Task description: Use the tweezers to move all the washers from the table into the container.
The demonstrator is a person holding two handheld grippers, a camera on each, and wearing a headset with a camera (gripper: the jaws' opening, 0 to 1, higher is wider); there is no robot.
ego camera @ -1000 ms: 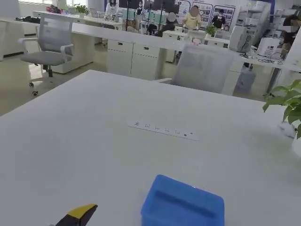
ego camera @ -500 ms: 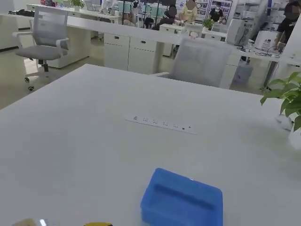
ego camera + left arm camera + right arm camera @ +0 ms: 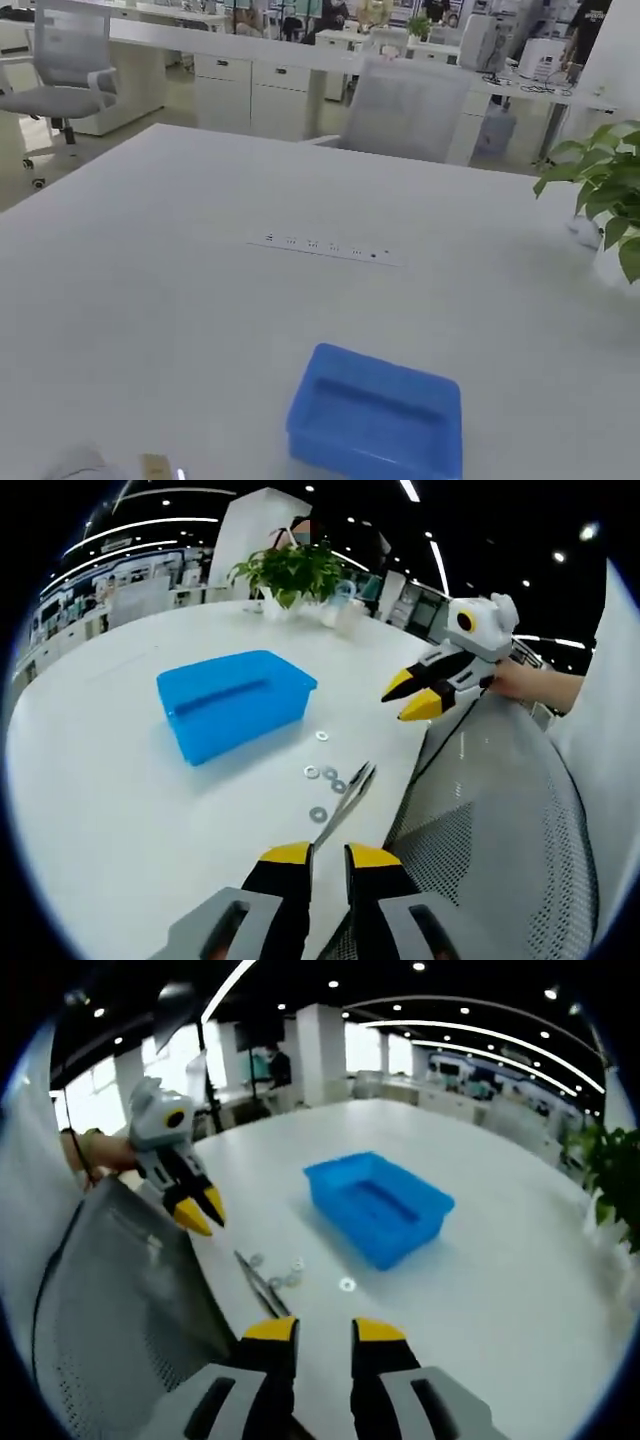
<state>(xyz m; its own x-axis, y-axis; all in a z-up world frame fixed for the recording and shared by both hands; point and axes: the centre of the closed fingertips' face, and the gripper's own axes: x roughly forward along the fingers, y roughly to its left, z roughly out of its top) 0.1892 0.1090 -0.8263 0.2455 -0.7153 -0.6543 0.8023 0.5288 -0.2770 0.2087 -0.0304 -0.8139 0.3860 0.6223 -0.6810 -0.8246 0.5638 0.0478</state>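
Note:
A blue container [image 3: 375, 415] [image 3: 235, 700] [image 3: 378, 1205] stands on the white table. Metal tweezers [image 3: 345, 798] [image 3: 262, 1285] lie near the table's front edge. Several small washers lie loose around them, such as a washer [image 3: 322, 736] near the container and another washer [image 3: 347, 1284] a little apart. My left gripper [image 3: 326, 860] hovers above the table edge, open, with nothing between its yellow fingertips; it is the far gripper [image 3: 200, 1210] in the right gripper view. My right gripper [image 3: 325, 1332] is likewise open and empty, and is the far gripper [image 3: 410, 696] in the left gripper view, in a hand.
A grey mesh chair back [image 3: 480, 820] [image 3: 120, 1300] stands against the table's front edge under both grippers. A power strip [image 3: 325, 247] is set into the table's middle. A potted plant [image 3: 600, 190] stands at the right. Office desks and chairs fill the background.
The head camera has tilted, so the whole picture has shifted. The yellow gripper tip at the lower left has sunk to the frame's bottom edge. The container has not moved.

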